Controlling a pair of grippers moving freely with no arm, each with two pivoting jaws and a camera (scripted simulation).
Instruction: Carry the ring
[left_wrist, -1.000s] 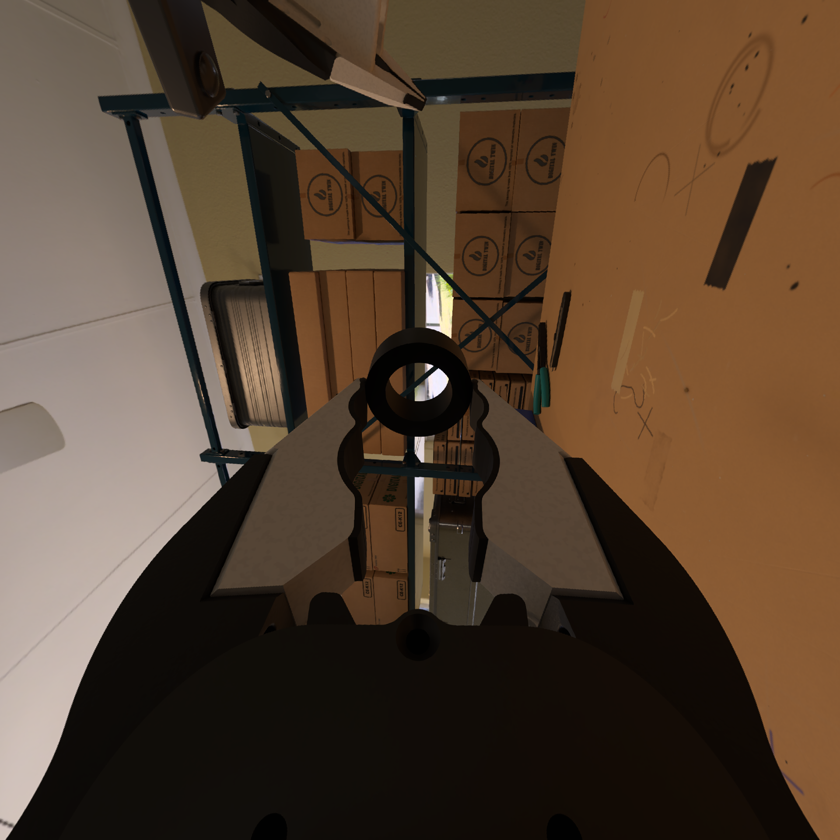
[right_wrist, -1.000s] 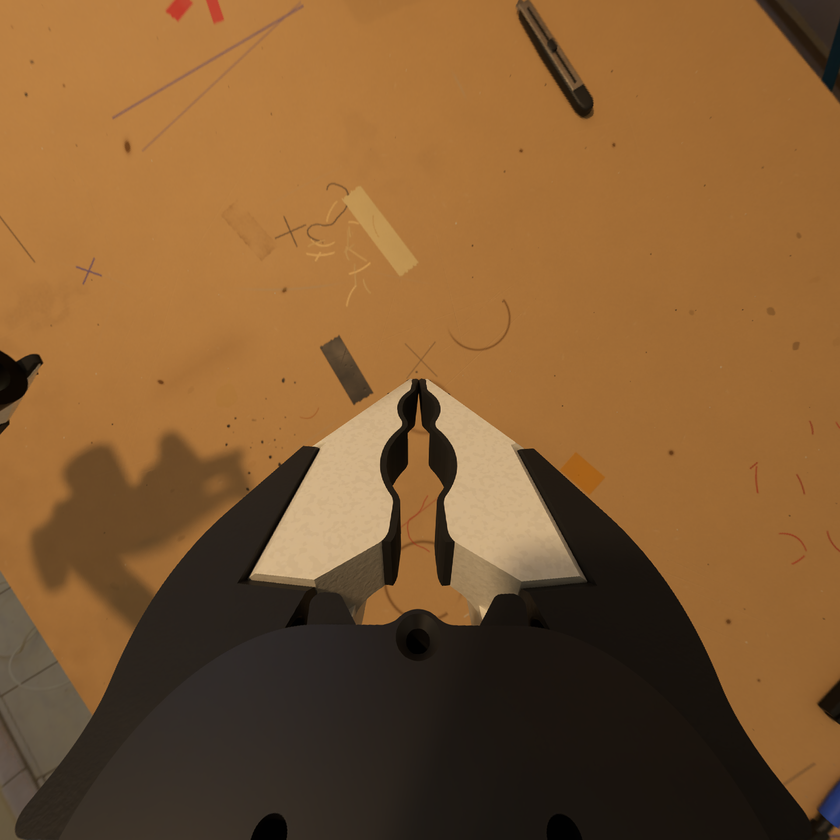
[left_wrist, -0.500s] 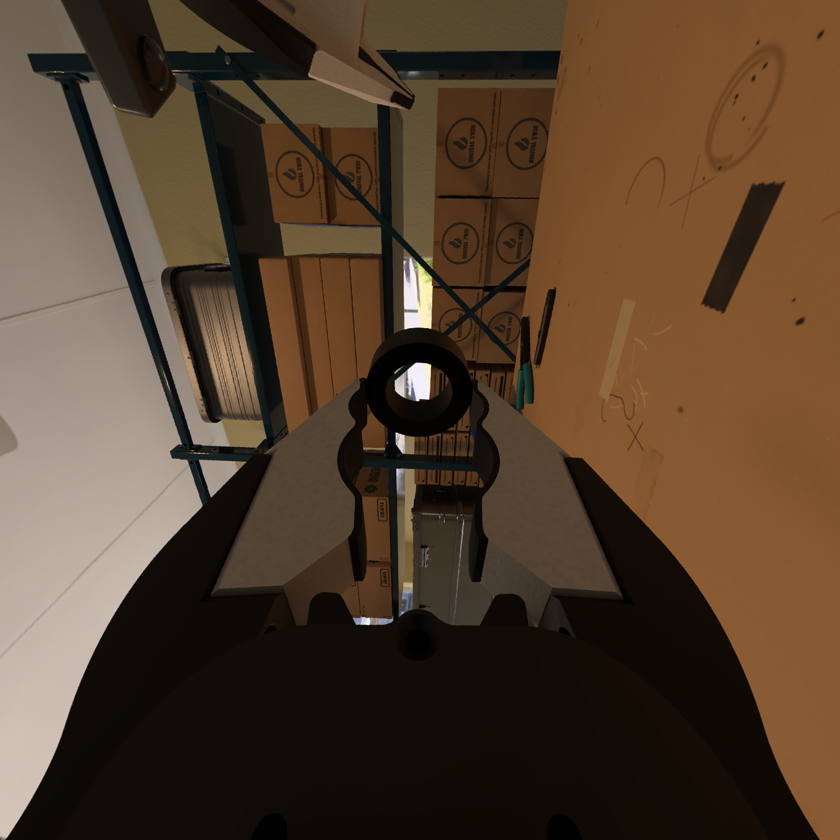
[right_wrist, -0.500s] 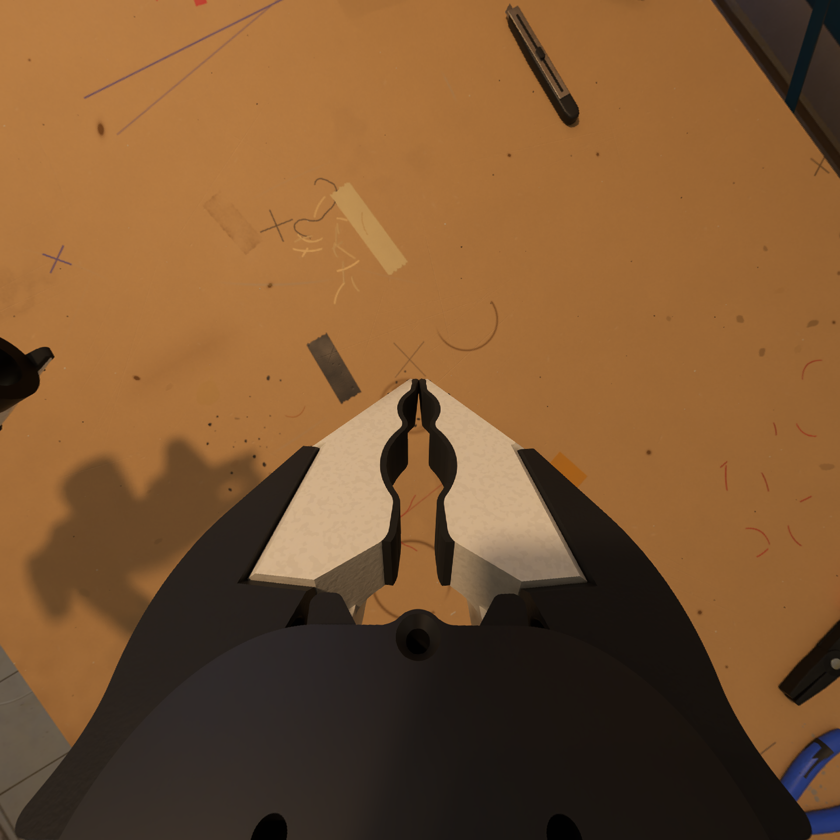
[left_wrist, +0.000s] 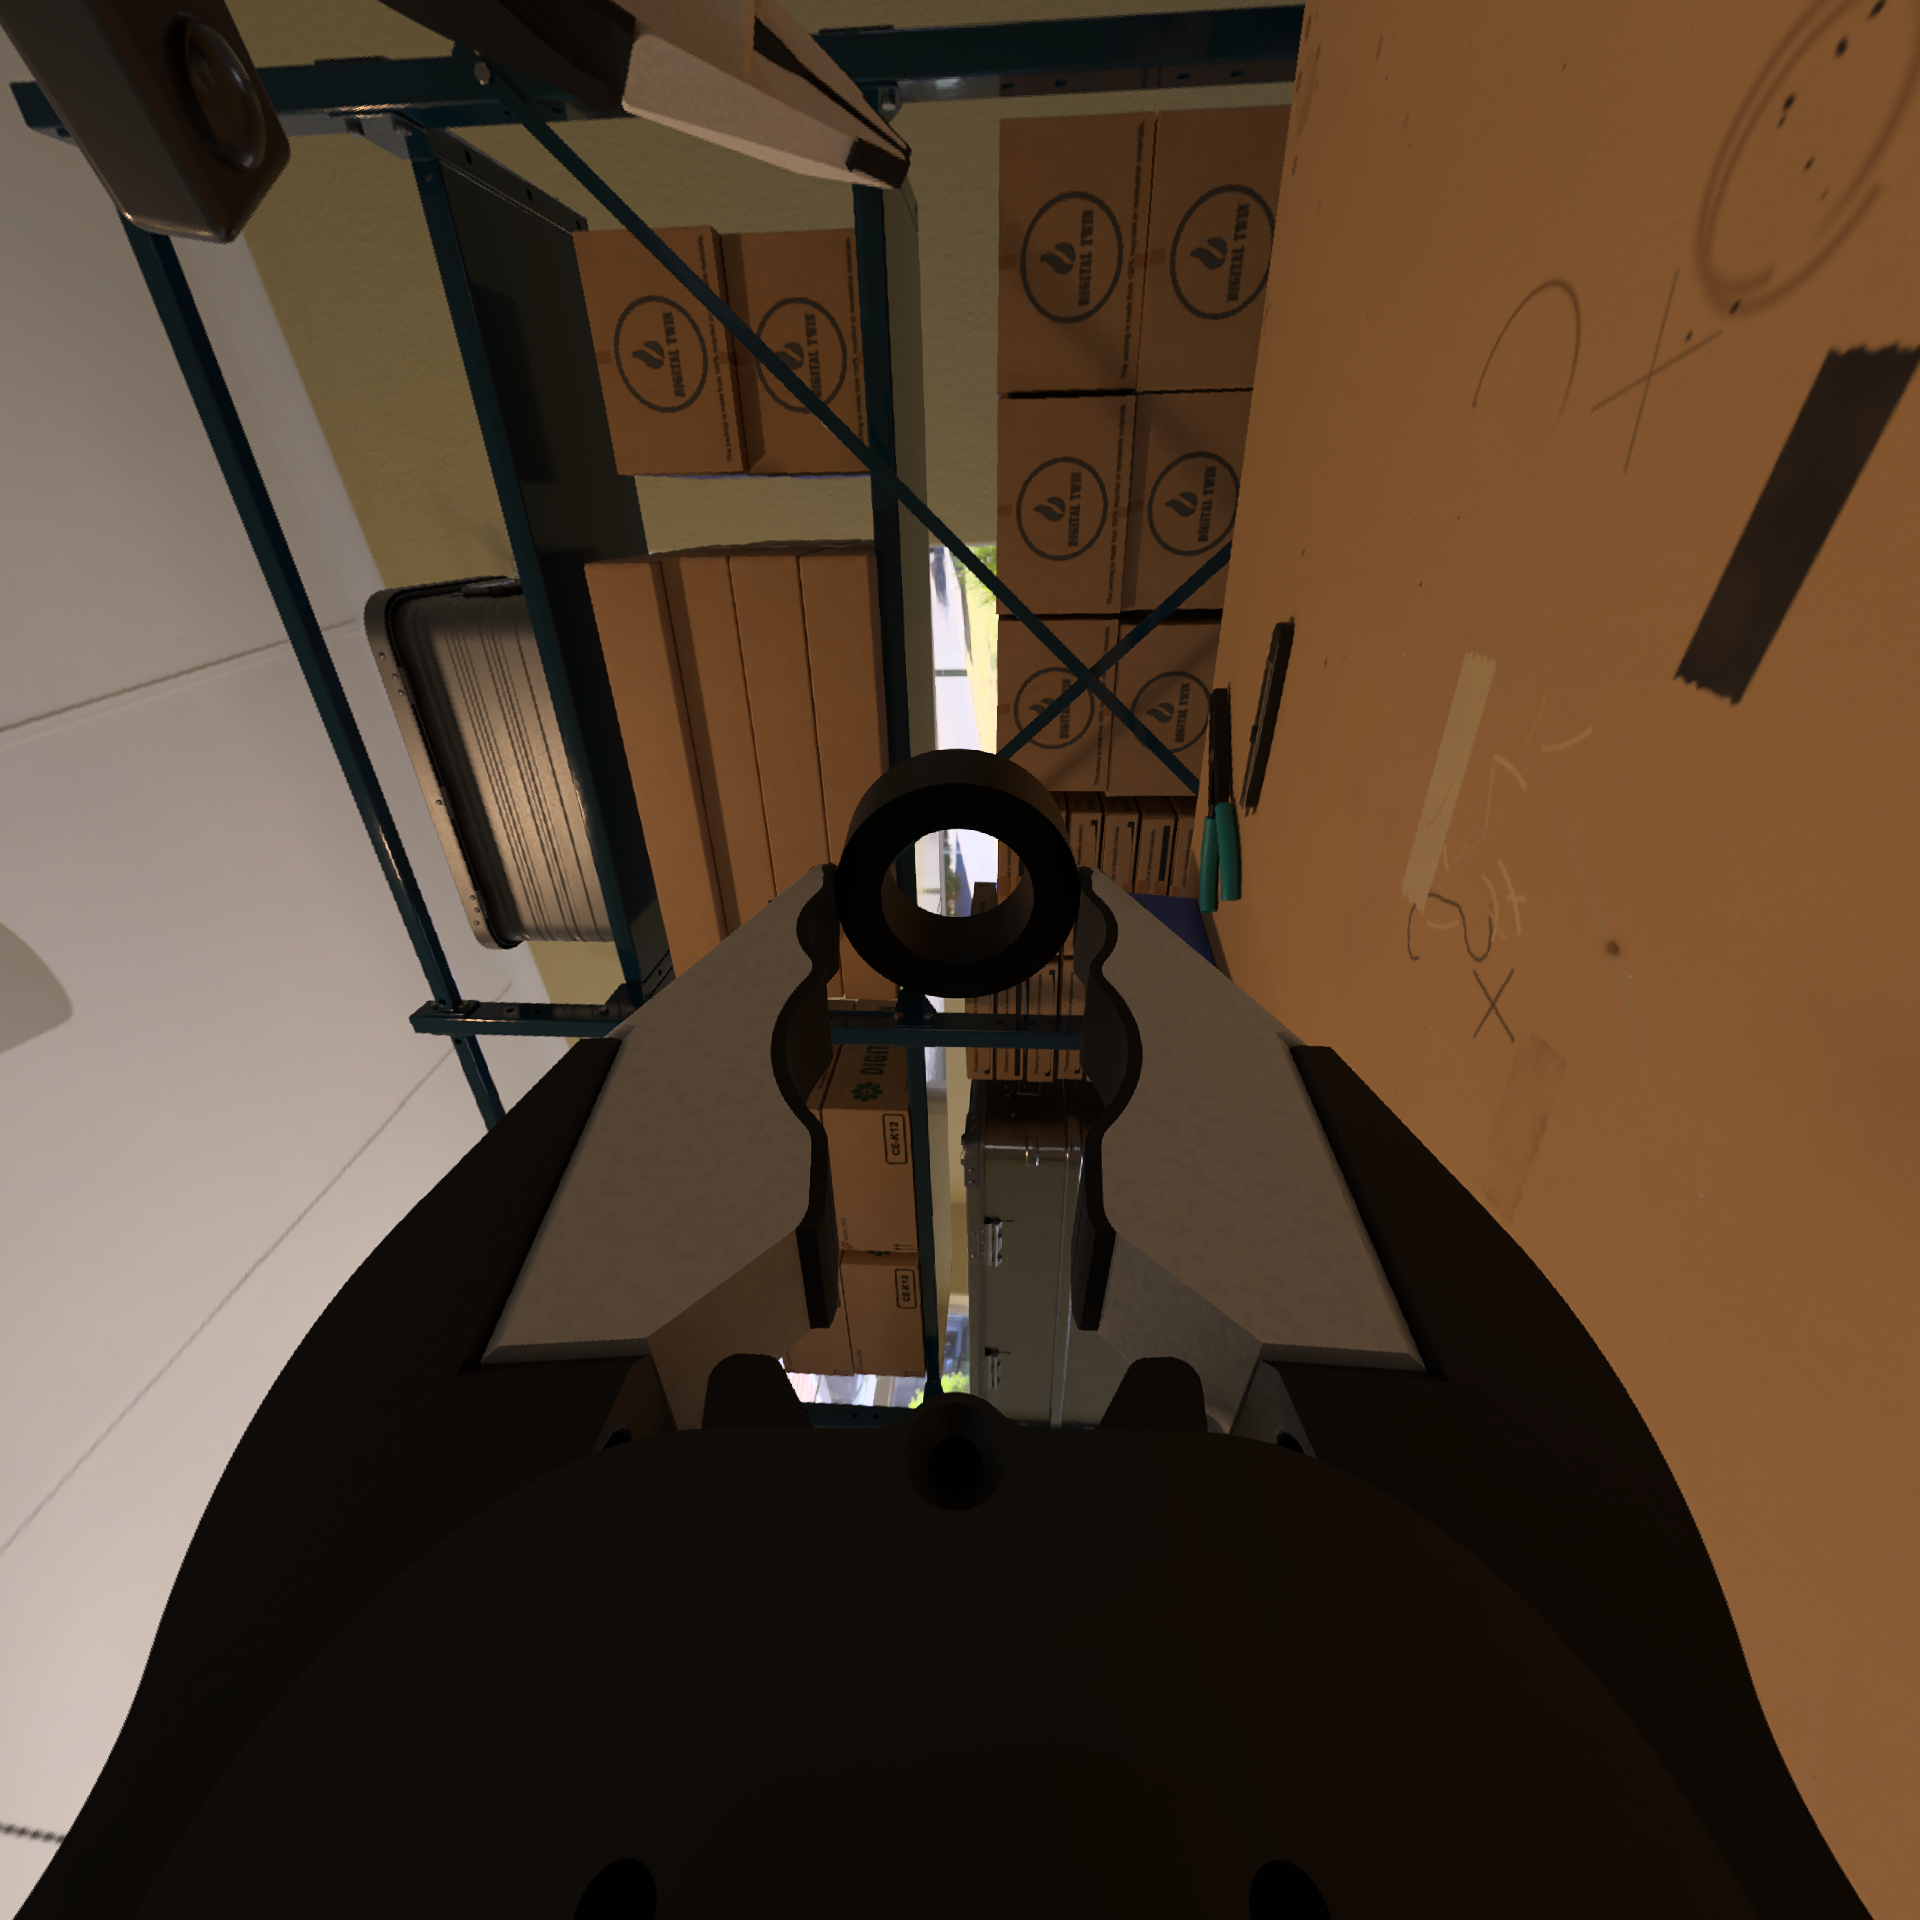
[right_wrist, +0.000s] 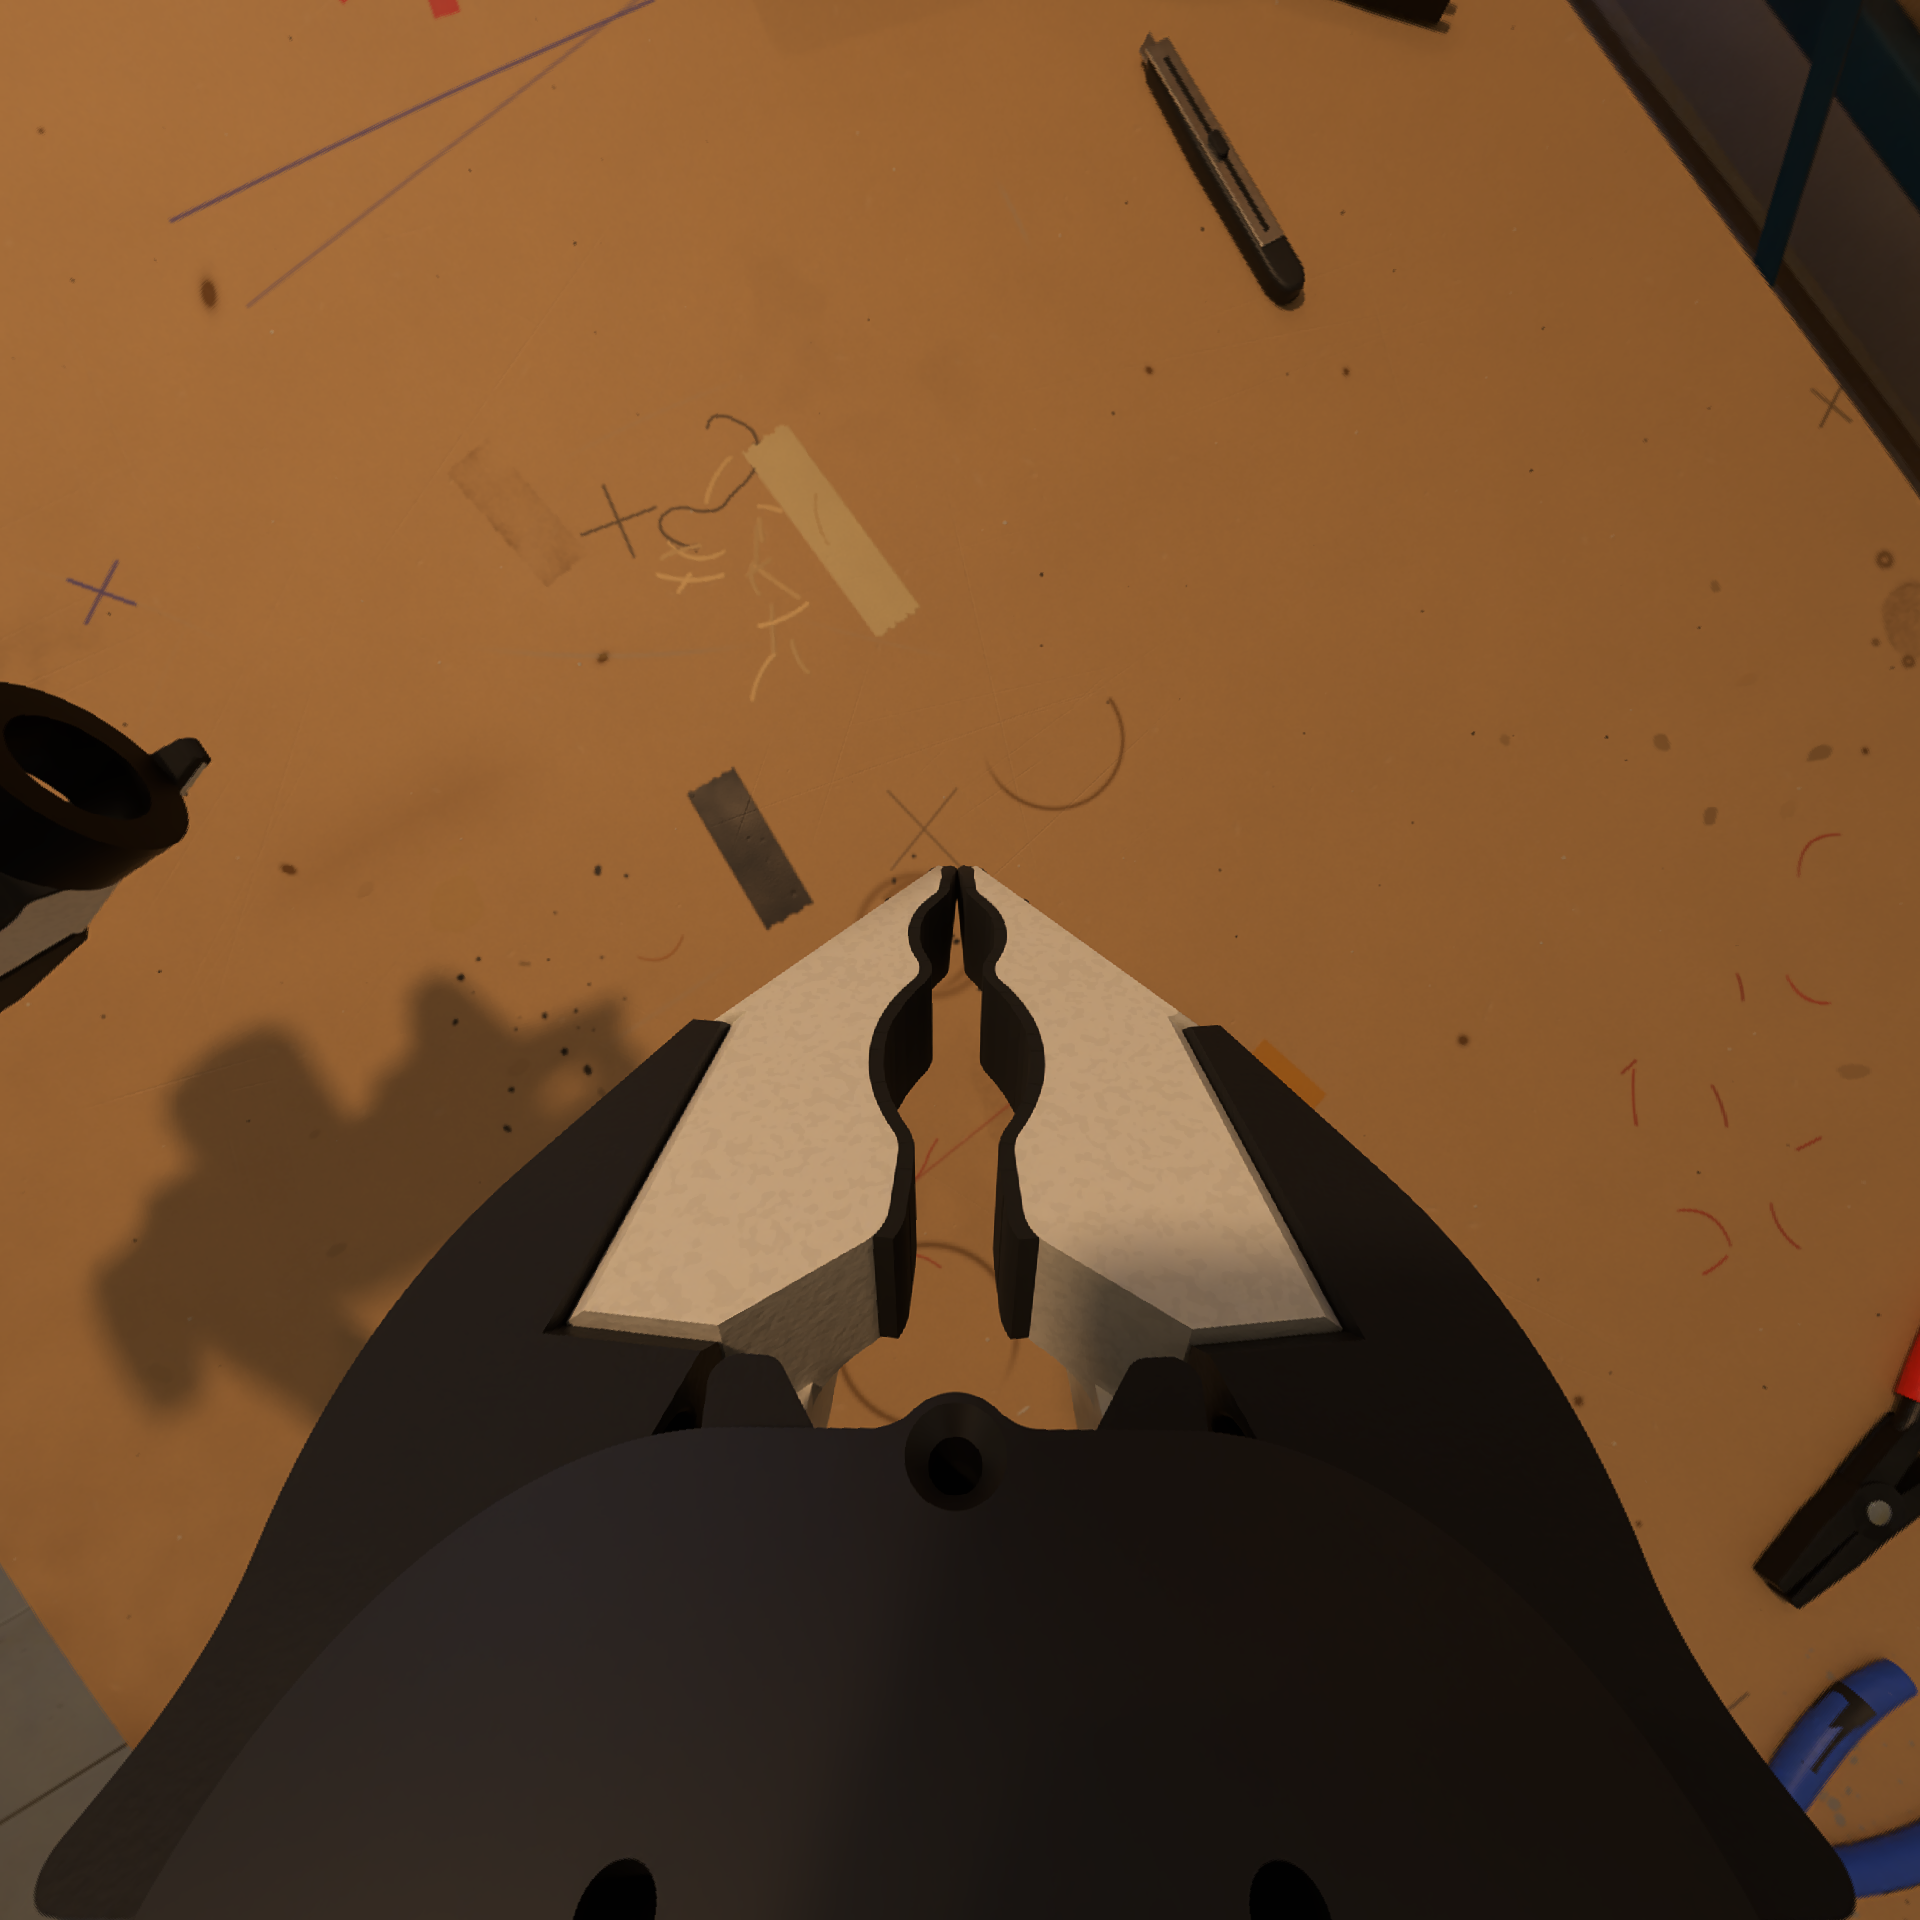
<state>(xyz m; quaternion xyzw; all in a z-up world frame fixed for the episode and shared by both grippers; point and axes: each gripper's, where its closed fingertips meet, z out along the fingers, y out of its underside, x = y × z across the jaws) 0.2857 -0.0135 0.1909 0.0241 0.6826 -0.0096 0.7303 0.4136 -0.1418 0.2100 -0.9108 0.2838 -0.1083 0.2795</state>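
Black ring clamped at the tips of the left gripper, held clear of the counter; right gripper closed on nothing, poised above mid-counter, knife lying near the far edge

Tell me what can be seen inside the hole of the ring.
The ring is hollow; only bright background shows through the hole. The left claw grips its sides. Its far face is hidden.

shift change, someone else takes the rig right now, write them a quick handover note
Left gripper: shut on the black ring, pinched at the fingertips, lifted off the bench.
Right gripper: shut, empty, pointing down at the bench beside a grey tape strip.
Done: ring picked up and in the air.
Left: finish the carry; the drop spot is not evident in either view.
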